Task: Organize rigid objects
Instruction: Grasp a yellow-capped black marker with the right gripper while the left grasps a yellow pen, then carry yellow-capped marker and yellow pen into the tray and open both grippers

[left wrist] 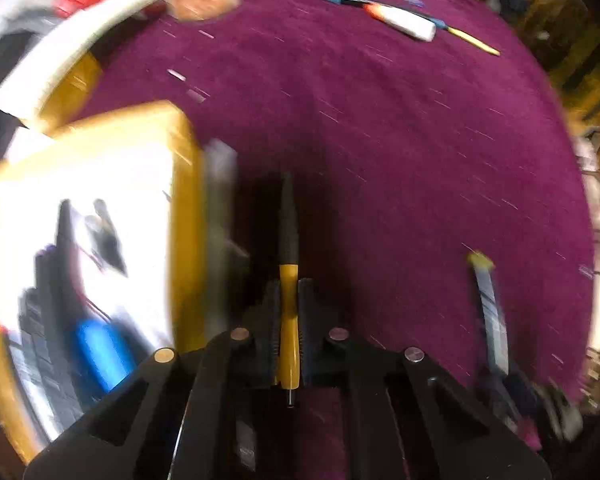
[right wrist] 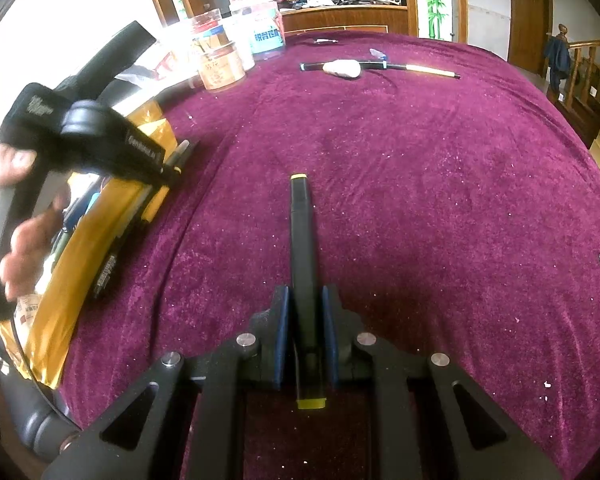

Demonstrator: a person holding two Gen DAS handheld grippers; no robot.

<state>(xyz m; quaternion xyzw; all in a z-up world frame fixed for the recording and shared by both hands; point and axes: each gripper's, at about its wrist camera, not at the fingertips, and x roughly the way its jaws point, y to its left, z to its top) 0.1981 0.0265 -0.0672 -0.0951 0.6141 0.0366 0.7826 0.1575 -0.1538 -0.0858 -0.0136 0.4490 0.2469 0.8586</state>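
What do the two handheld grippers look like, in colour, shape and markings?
Both are black, with angular linkage arms and round silver pins. The left gripper has black ribbed pads; the right gripper has dark blue pads. From the right wrist view, the left one's body shows white lettering, too blurred to read.

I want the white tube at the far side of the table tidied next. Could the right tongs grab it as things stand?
Probably not yet. The right tongs are shut on a black marker, so nothing else fits. The white tube lies far across the purple cloth, with open cloth between.
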